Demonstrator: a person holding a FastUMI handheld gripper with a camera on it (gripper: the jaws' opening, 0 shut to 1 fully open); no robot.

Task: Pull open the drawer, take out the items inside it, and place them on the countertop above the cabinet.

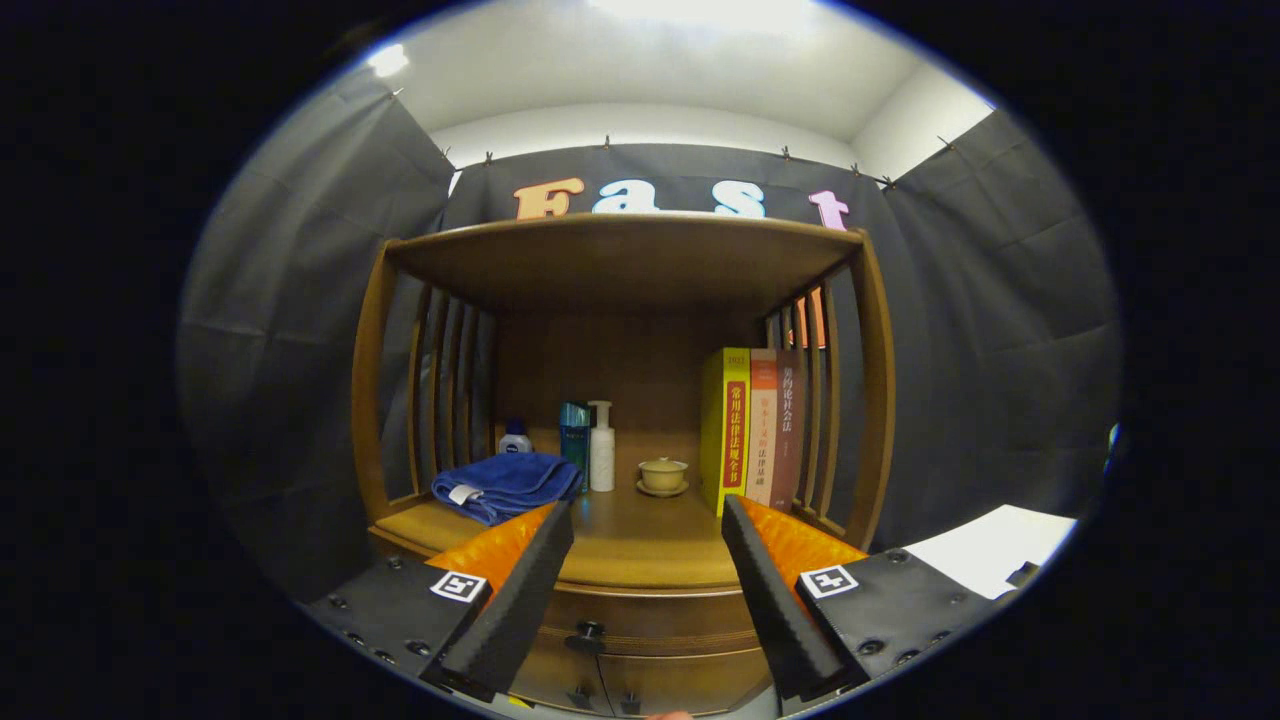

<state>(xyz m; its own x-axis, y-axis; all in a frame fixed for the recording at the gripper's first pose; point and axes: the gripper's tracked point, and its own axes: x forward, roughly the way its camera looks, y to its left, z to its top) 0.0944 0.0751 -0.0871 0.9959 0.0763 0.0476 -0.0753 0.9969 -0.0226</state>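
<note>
Drawer, shut, is sitting just below the surface, its knob low on the front. The gripper is hovering with jaws wide and empty, the knob lying between them, nearer the left one. Judgement: dip toward the knob, centre it, close squarely, then pull straight back.

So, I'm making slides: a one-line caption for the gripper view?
Open claw held before the closed drawer, its knob between the fingers; towel, bottles, cup and books on the countertop.

Bare countertop between towel and books.
</note>
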